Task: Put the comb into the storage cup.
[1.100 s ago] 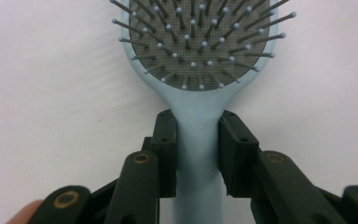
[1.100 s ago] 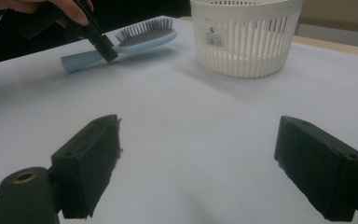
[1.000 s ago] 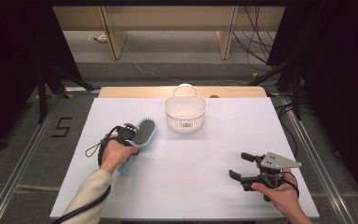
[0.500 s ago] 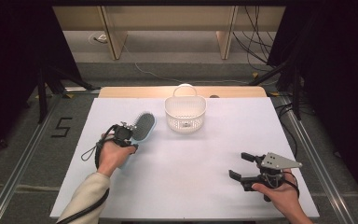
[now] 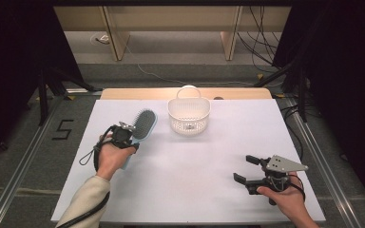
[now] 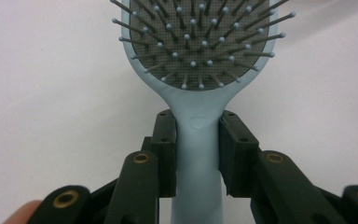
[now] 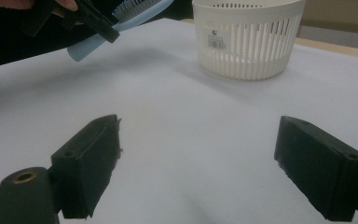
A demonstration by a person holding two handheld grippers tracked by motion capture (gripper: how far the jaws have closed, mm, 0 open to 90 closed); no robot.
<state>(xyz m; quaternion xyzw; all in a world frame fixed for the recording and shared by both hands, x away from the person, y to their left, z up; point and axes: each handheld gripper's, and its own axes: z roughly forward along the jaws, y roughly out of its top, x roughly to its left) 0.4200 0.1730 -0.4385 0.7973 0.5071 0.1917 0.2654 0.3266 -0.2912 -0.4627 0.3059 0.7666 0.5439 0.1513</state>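
Now left claw (image 6: 197,140) pinching hairbrush (image 6: 198,56) handle, right claw (image 5: 249,168) spread, basket (image 5: 188,114) well apart.

You get an evenly lit white tabletop (image 5: 195,161) against dark surroundings — soft shadows, no glare; the black jaws blur close to both gripper cameras.

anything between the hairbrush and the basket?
Nothing: bare white table separates the hairbrush, clamped in the left gripper, from the basket. The high view shows the gap plainly.
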